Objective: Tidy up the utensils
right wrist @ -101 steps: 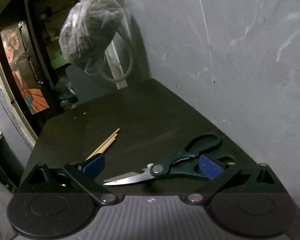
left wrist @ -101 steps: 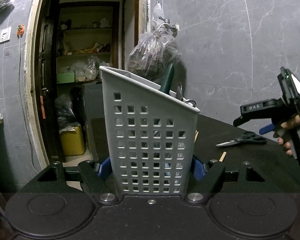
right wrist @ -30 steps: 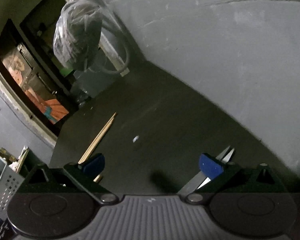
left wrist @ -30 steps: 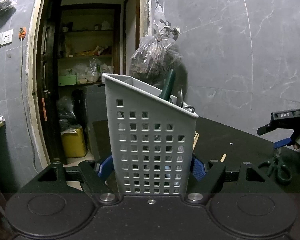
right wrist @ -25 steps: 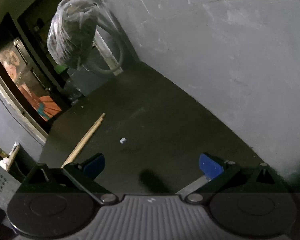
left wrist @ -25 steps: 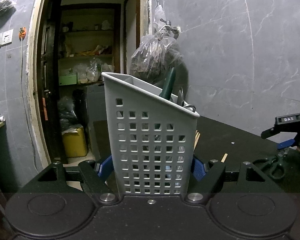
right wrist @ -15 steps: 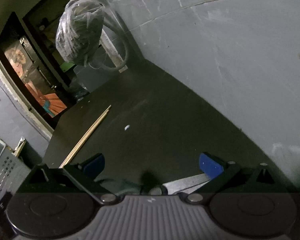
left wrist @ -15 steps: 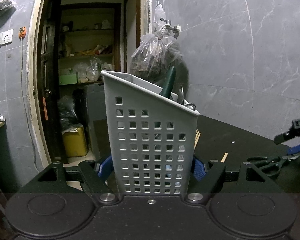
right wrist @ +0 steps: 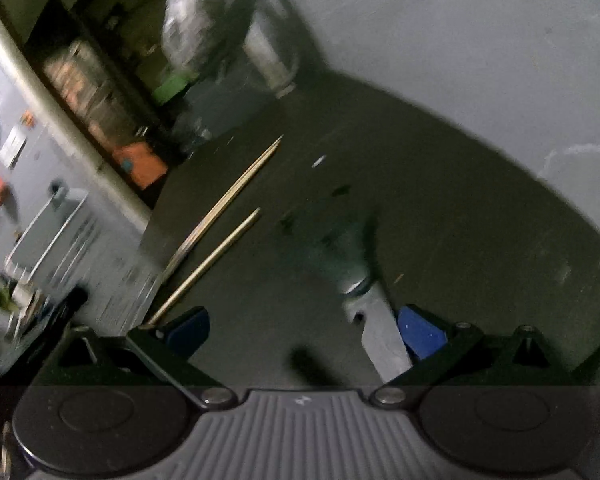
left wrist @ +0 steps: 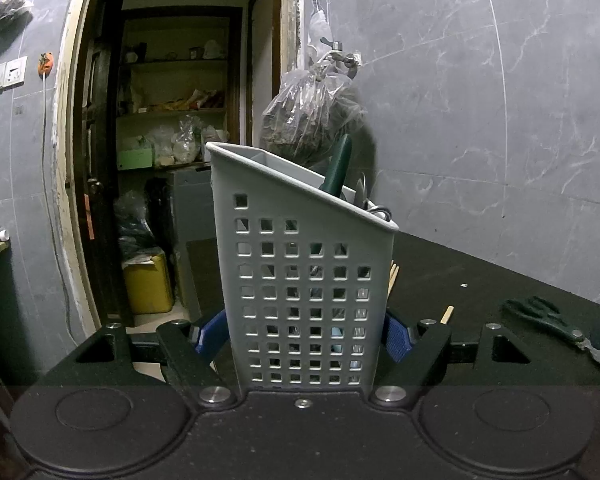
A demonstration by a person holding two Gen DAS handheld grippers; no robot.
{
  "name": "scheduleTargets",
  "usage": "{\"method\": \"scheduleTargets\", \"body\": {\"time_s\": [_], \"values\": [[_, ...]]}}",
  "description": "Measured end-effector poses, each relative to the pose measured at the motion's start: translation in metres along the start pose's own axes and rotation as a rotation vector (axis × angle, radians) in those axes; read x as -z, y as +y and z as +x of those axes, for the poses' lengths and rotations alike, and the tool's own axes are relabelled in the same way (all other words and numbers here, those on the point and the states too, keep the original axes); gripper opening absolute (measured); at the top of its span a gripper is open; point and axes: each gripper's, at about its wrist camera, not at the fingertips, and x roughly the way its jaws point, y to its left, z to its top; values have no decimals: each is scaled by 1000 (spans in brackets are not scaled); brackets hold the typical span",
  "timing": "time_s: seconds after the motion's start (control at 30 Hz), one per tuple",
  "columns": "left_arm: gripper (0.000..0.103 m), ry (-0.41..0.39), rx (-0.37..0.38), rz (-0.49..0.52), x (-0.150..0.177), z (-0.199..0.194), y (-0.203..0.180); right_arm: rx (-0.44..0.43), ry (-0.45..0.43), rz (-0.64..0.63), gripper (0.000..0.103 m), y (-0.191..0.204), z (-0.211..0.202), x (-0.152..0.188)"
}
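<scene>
My left gripper point(left wrist: 302, 332) is shut on a grey perforated utensil holder point(left wrist: 304, 280), upright on the dark counter, with a green handle and metal utensils sticking out of its top. The green-handled scissors point(left wrist: 548, 318) lie on the counter at the far right, blades toward the camera. In the blurred right wrist view my right gripper point(right wrist: 304, 332) is open, and the scissors' blade point(right wrist: 380, 336) lies just inside its right finger point(right wrist: 420, 336). The handles point(right wrist: 324, 248) point away. Two wooden chopsticks point(right wrist: 224, 216) lie to the left, with the holder point(right wrist: 56, 248) at the far left.
A grey marble wall point(left wrist: 500, 120) backs the counter. A plastic bag point(left wrist: 308, 120) hangs from a wall hook behind the holder. An open doorway with shelves point(left wrist: 168, 120) lies to the left. One chopstick end point(left wrist: 446, 314) shows right of the holder.
My right gripper has swung and dropped out of the left wrist view. The scissors have turned on the counter, blades now toward the right gripper. The left gripper and holder have stayed put.
</scene>
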Motion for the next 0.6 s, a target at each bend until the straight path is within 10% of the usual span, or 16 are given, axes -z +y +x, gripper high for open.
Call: {"method": "scheduleTargets", "body": {"time_s": [0.6], "values": [[80, -2, 13, -13, 1, -1, 4, 149, -108, 90, 103, -6, 23, -66]]}}
